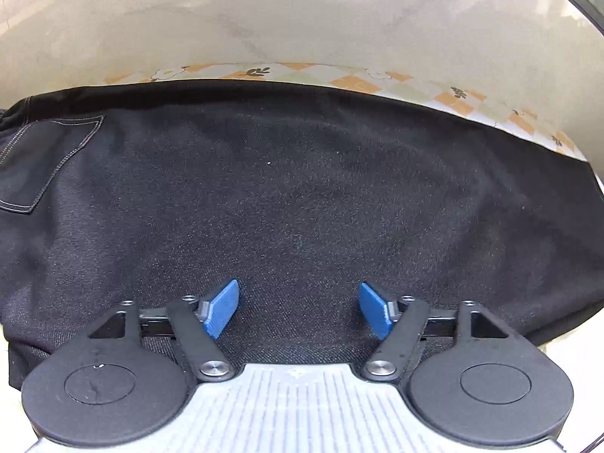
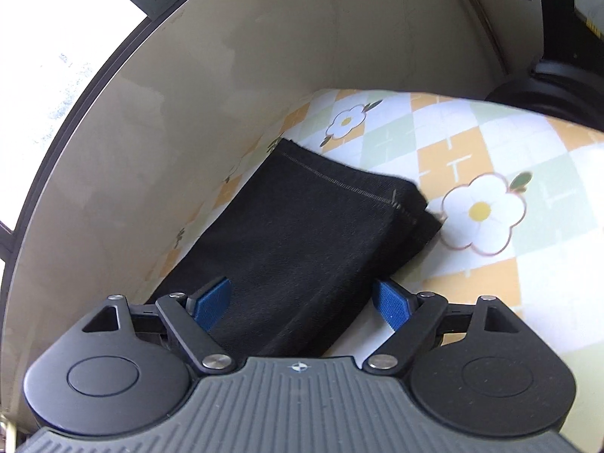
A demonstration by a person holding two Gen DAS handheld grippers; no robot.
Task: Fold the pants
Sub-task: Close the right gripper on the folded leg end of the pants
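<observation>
Item: black denim pants [image 1: 302,196], laid flat on a cloth [image 1: 468,102] printed with orange and green diamonds and white flowers, close against a beige wall [image 1: 264,11]. Back pocket [image 1: 41,162] with pale stitching showed at the left of the left wrist view. Hemmed leg ends [image 2: 339,188] lay stacked, one layer over another, in the right wrist view, beside a printed flower [image 2: 481,213].

Left gripper [image 1: 298,309]: blue pads spread apart above the dark fabric, nothing pinched between them.

Right gripper [image 2: 302,304]: jaws wide, straddling the folded leg; pads [image 2: 392,305] not pressing on it.

Black stand base [image 2: 547,90] at the cloth's far corner.
</observation>
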